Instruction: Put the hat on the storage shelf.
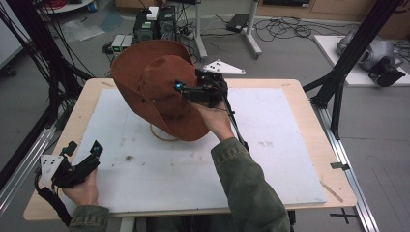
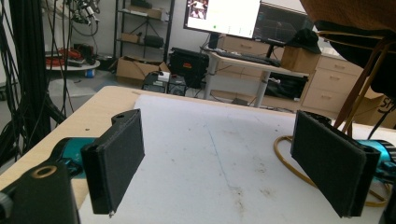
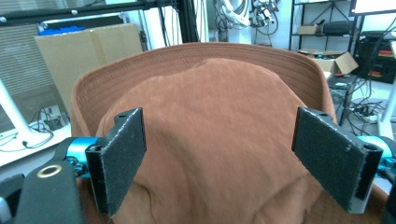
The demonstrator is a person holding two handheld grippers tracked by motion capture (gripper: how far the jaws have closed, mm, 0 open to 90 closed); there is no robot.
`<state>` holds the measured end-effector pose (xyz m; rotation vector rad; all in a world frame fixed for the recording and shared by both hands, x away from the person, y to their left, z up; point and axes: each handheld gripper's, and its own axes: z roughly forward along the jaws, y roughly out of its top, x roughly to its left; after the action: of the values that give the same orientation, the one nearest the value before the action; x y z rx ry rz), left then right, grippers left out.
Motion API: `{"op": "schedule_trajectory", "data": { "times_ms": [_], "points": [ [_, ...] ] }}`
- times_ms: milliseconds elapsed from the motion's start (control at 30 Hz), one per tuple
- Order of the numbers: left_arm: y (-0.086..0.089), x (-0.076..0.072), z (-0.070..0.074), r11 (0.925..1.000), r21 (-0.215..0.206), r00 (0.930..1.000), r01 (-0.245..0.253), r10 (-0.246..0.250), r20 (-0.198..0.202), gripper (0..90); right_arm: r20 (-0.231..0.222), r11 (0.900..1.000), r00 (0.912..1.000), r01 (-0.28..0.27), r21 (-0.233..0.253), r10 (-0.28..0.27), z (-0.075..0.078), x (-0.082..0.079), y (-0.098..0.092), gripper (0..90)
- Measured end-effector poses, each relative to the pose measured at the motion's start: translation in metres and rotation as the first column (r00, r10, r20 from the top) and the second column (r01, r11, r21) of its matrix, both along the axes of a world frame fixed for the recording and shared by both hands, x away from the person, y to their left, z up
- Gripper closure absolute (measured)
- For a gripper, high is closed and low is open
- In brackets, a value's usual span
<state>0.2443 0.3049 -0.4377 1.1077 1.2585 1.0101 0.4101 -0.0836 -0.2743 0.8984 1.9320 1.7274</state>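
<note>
A brown wide-brimmed hat (image 1: 150, 89) sits tilted on a gold wire stand (image 1: 162, 134) at the middle back of the white mat (image 1: 193, 164). My right gripper (image 1: 186, 81) is held at the hat's right side, open, level with the crown. In the right gripper view the crown (image 3: 219, 140) rises just beyond the spread jaws of that gripper (image 3: 219, 116), with nothing between them. My left gripper (image 1: 84, 147) is open near the table's front left corner. In the left gripper view this gripper (image 2: 217, 126) faces bare mat, with the stand's ring (image 2: 280, 149) and the hat's brim (image 2: 355, 14) at the right.
The mat lies on a wooden table (image 1: 309, 121) framed by black posts (image 1: 338, 77). Behind the table on the floor are cables, power boxes (image 1: 154, 24) and white desk legs (image 1: 200, 34). A desk with a monitor (image 2: 224, 16) stands farther off.
</note>
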Motion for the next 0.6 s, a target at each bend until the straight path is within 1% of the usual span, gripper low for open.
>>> {"op": "schedule_trajectory", "data": {
  "times_ms": [133,200,300,400,567,600],
  "points": [
    [-0.001,0.0,0.0,1.0,0.003,1.0,0.002,-0.002,-0.001,17.5,0.006,1.0,0.9997,0.023,-0.018,-0.023,-0.004,-0.005,-0.012,15.7],
    [-0.002,0.001,0.0,1.0,0.007,1.0,0.002,-0.002,-0.002,17.6,0.009,0.999,0.9989,0.046,-0.025,-0.046,-0.007,-0.008,-0.02,15.7],
    [-0.003,0.001,0.0,0.9999,0.014,1.0,0.006,-0.006,-0.003,17.5,0.029,0.994,0.9945,0.102,-0.033,-0.101,-0.013,-0.014,-0.034,15.7],
    [-0.004,0.002,0.0,0.9998,0.019,0.9999,0.011,-0.011,-0.007,17.5,0.03,0.992,0.9919,0.124,-0.036,-0.123,-0.018,-0.017,-0.046,15.6],
    [-0.006,0.002,0.0,0.9995,0.029,0.9999,0.016,-0.015,-0.007,17.5,0.04,0.984,0.9847,0.171,-0.043,-0.17,-0.028,-0.025,-0.065,15.6],
    [-0.007,0.002,0.001,0.9994,0.03,0.9998,0.017,-0.016,-0.008,17.5,0.032,0.983,0.9835,0.179,-0.041,-0.178,-0.03,-0.026,-0.068,15.5]
  ]
}}
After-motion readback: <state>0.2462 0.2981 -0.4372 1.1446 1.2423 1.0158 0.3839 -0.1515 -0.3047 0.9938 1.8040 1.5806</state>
